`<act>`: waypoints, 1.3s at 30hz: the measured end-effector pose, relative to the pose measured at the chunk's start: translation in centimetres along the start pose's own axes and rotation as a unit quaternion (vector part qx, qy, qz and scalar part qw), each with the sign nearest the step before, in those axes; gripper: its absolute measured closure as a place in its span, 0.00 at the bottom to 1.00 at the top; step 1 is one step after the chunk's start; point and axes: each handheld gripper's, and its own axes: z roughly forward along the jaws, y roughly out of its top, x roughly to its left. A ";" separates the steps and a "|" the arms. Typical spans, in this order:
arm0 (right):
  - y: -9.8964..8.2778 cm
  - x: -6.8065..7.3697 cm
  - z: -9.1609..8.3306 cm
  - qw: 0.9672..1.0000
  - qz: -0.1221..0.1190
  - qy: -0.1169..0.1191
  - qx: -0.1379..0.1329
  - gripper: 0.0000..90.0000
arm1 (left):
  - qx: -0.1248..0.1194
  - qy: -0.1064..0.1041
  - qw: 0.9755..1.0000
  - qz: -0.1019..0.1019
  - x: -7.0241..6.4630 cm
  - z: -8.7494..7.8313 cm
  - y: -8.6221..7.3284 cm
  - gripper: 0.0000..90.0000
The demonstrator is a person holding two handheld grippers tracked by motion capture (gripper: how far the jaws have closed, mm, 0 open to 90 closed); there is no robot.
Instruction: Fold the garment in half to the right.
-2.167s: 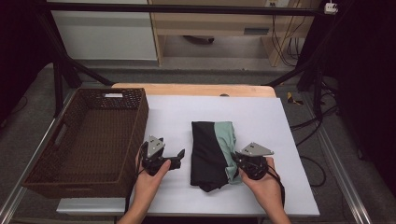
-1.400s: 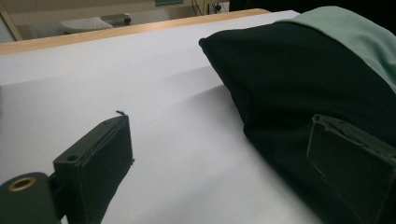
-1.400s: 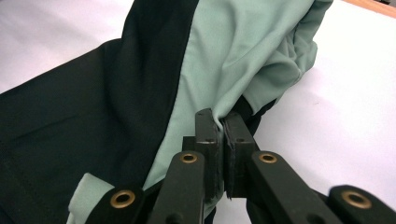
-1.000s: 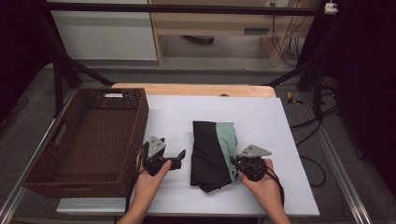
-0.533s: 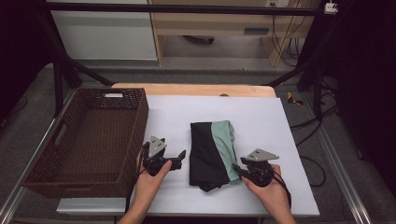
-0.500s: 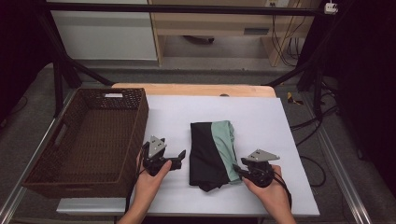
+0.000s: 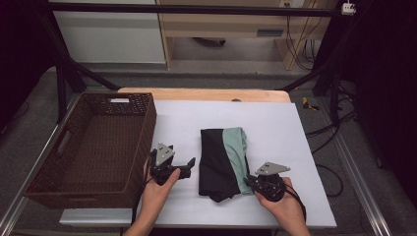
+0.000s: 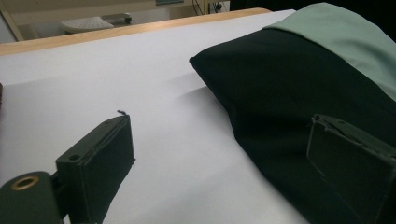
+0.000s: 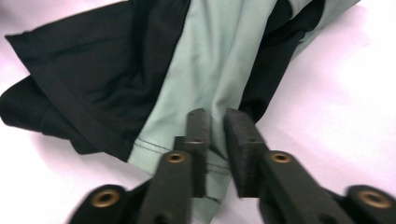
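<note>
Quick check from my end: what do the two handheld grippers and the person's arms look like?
Both grippers, left gripper and right gripper, are black, each topped by a grey three-cornered plate. Their flat black jaws hinge on brass-coloured eyelets. A black cable trails from the right one. The forearms are bare, no sleeves or gloves.
</note>
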 end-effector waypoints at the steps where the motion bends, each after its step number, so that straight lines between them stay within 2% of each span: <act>1: 0.0 0.1 0.0 1.000 -0.004 -0.001 0.002 0.97 | 0.000 0.000 1.000 0.000 0.0 0.0 0.0 0.08; 6: 0.1 0.1 -0.5 1.000 -0.008 0.000 0.006 0.99 | 0.002 0.000 1.000 0.001 0.0 0.0 0.0 0.08; 12: -0.6 0.2 -1.3 1.000 -0.009 -0.010 0.011 0.99 | 0.004 0.003 1.000 0.000 0.2 0.1 0.0 0.08; 15: -0.8 -0.1 -1.0 1.000 -0.003 -0.009 0.007 0.99 | 0.008 0.003 1.000 0.000 0.2 0.2 -0.1 0.08; 21: -0.9 -0.3 -0.3 1.000 -0.012 0.003 -0.001 0.98 | 0.011 0.009 1.000 0.011 0.0 0.3 -0.2 0.08; 27: -0.8 -0.2 -0.2 1.000 -0.015 0.000 -0.004 0.95 | 0.015 0.005 1.000 0.014 -0.4 0.5 -0.3 0.08; 32: -0.8 -0.1 -0.6 1.000 -0.010 -0.010 -0.019 0.78 | 0.015 0.004 1.000 0.017 -0.6 0.5 -0.3 0.08; 35: -0.8 -0.3 -0.8 1.000 -0.006 -0.013 -0.020 0.60 | 0.015 0.004 1.000 0.017 -0.5 0.5 -0.3 0.08; 36: -0.7 -0.4 -0.8 1.000 0.001 -0.013 -0.014 0.52 | 0.016 0.004 1.000 0.016 -0.5 0.5 -0.3 0.08; 39: -0.8 -0.7 -0.8 1.000 0.006 -0.012 -0.014 0.36 | 0.014 0.005 1.000 0.015 -0.3 0.4 -0.3 0.08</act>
